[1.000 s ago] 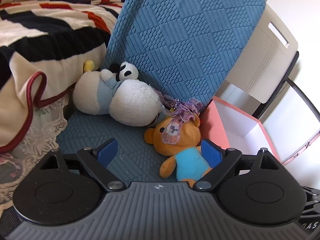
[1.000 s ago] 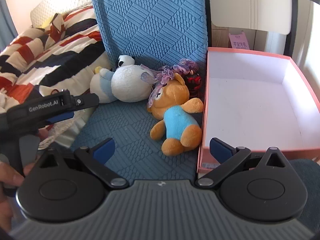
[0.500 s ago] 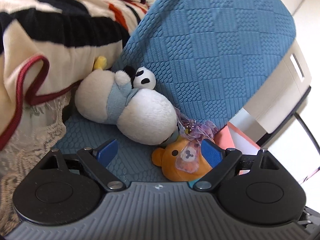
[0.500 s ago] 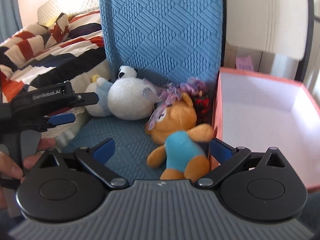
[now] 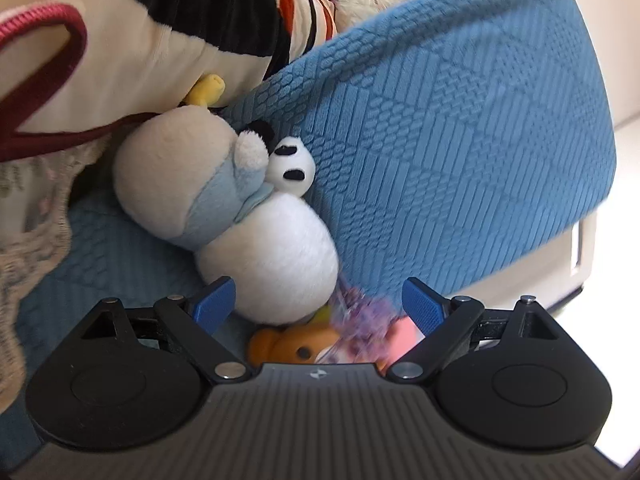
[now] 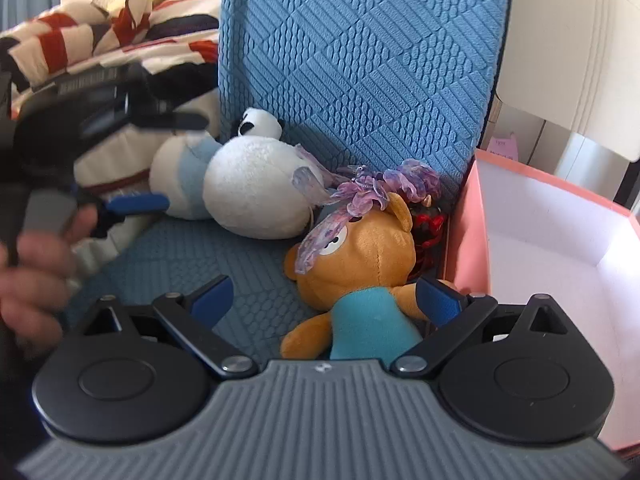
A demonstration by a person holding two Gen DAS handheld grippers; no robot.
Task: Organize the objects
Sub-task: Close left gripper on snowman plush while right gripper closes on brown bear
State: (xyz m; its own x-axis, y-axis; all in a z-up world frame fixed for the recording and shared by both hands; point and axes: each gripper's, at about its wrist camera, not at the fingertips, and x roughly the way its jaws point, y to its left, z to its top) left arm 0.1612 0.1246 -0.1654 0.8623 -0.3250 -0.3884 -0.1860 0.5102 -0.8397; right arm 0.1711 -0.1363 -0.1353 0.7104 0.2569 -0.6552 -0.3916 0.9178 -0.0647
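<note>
Left wrist view hides most of the orange teddy bear [image 5: 294,344]: only its head peeks above the gripper housing, and the purple frilly hair accessory [image 5: 360,316] beside it is smeared by motion blur. The left gripper [image 5: 316,304] has its blue pads wide apart, with the lower bulge of the white plush toy [image 5: 272,264] between them, close to the left pad; whether it touches cannot be told. That plush is fluffy and rounded, with a pale blue band around its middle, and a small panda head [image 5: 290,170] sits against it. A yellow plush bit [image 5: 206,88] pokes out from under the striped blanket [image 5: 160,32], its body hidden.

From the right wrist view the left gripper appears as a dark blur at the left edge, held by a hand [image 6: 36,276] that is also out of focus. The right gripper [image 6: 326,298] is spread open around the teddy bear, whose teal-shirted body lies between the pads on the blue quilted chair cover [image 6: 360,60]; its legs are cut off by the housing. A dark red item [image 6: 430,220] behind the bear's head is too hidden to identify. The pink box [image 6: 466,232], white inside, stands just right of the bear.
</note>
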